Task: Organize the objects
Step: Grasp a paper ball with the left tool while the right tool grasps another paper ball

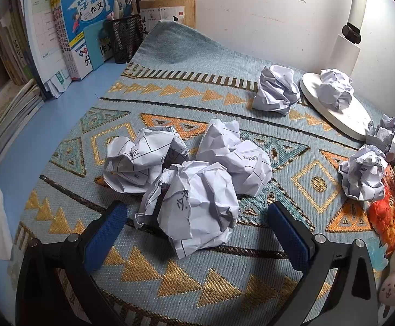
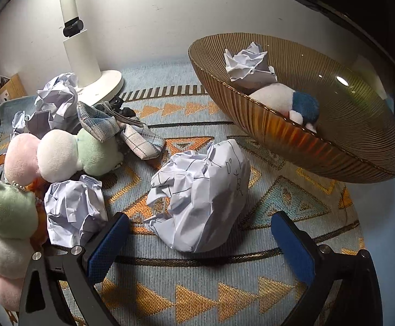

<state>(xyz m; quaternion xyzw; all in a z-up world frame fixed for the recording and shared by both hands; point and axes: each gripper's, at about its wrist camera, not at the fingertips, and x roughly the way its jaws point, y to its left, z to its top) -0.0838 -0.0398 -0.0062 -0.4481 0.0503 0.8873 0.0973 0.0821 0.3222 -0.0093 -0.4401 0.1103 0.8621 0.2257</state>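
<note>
Now, left gripper (image 1: 197, 231) jaws spread around a paper ball (image 1: 194, 206), right gripper (image 2: 200, 240) jaws spread near another crumpled ball (image 2: 200, 198).

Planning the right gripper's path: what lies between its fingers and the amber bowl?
In the right wrist view, one large crumpled paper ball sits on the patterned mat just ahead of the open right gripper. Beyond it, only bare mat reaches the amber bowl.

Three crumpled paper balls (image 1: 189, 179) crowd the mat (image 1: 186, 279) ahead of the left jaws. On the right, plush toys (image 2: 59, 154) block one side, the amber bowl (image 2: 341, 146) the other; bare mat lies between.
</note>
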